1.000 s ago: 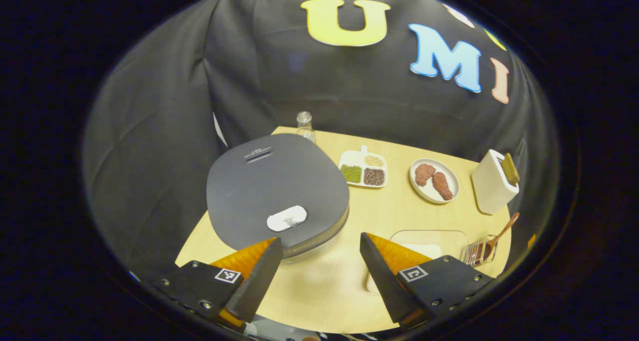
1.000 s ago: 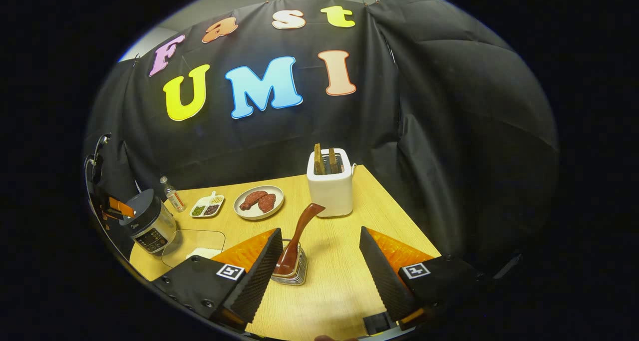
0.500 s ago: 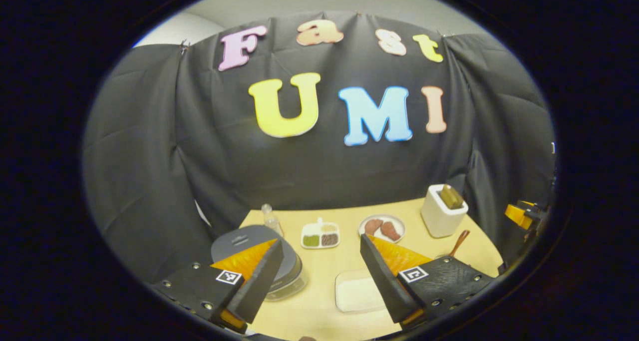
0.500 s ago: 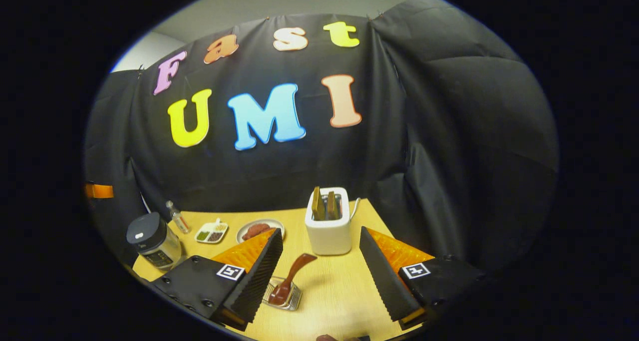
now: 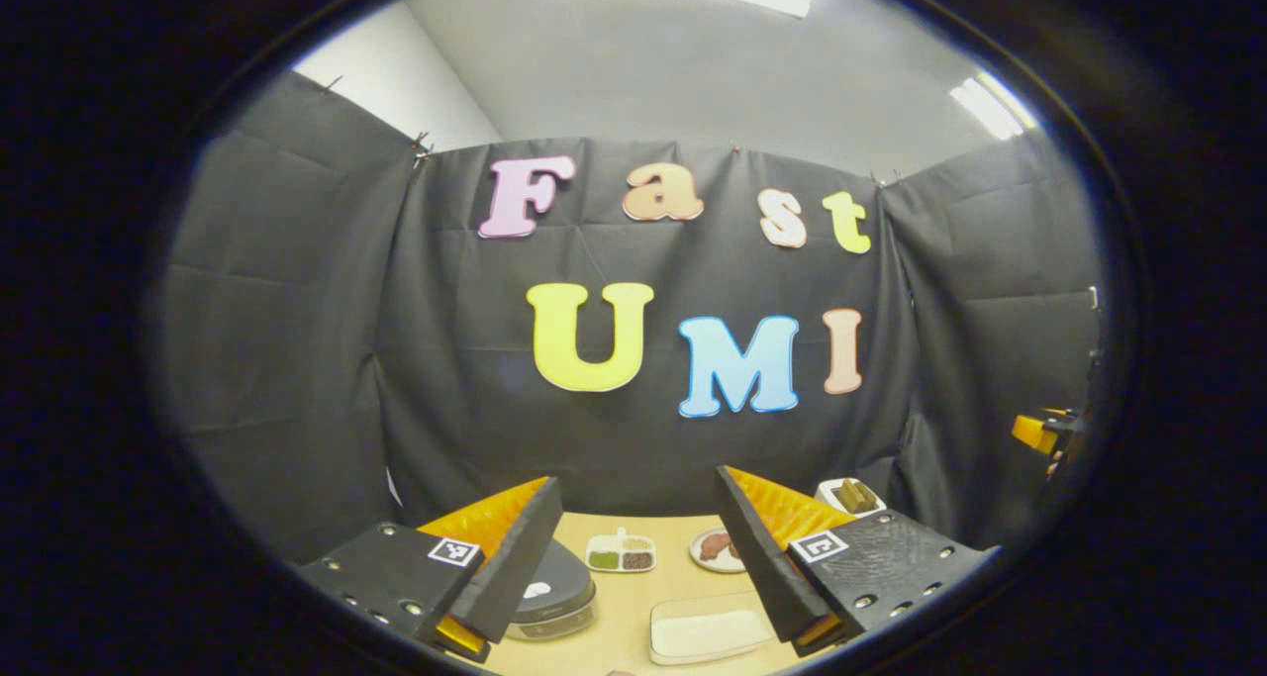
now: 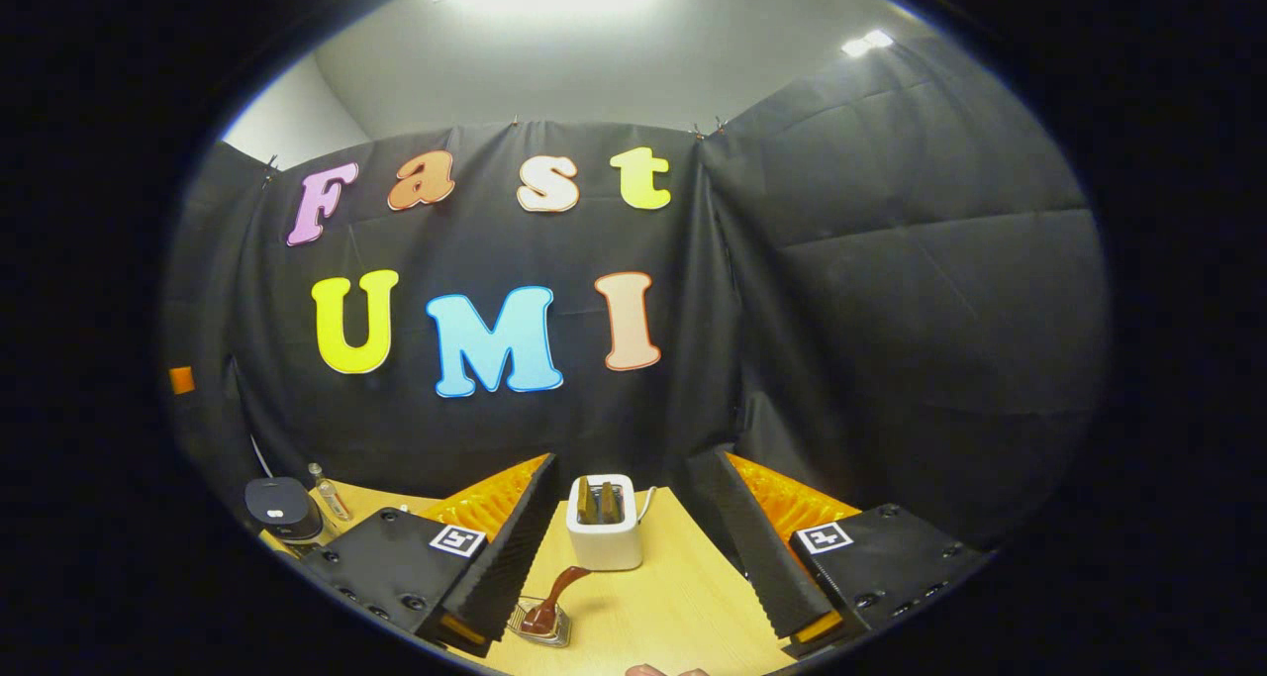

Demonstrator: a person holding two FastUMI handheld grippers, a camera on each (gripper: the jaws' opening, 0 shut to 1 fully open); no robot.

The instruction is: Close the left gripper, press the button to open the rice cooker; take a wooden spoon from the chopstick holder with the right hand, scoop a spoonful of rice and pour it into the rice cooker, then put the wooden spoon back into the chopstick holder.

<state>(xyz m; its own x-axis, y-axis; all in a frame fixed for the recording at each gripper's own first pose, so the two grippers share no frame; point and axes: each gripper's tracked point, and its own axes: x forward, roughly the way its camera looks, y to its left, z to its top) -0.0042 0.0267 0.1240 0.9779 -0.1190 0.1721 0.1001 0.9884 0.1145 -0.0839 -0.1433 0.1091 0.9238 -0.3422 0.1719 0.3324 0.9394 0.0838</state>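
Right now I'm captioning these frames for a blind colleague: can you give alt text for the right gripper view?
The open right gripper hangs above a wooden table, holding nothing. Between its fingers stands a white toaster, and nearer, a wooden spoon leans in its chopstick holder. Far left sits the closed rice cooker.

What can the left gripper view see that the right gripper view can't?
Left gripper view: the seed dish, the meat plate and the clear rice box. Right gripper view: the wooden spoon leaning in its chopstick holder, and a small bottle. Both: the closed rice cooker, the white toaster and the wooden table.
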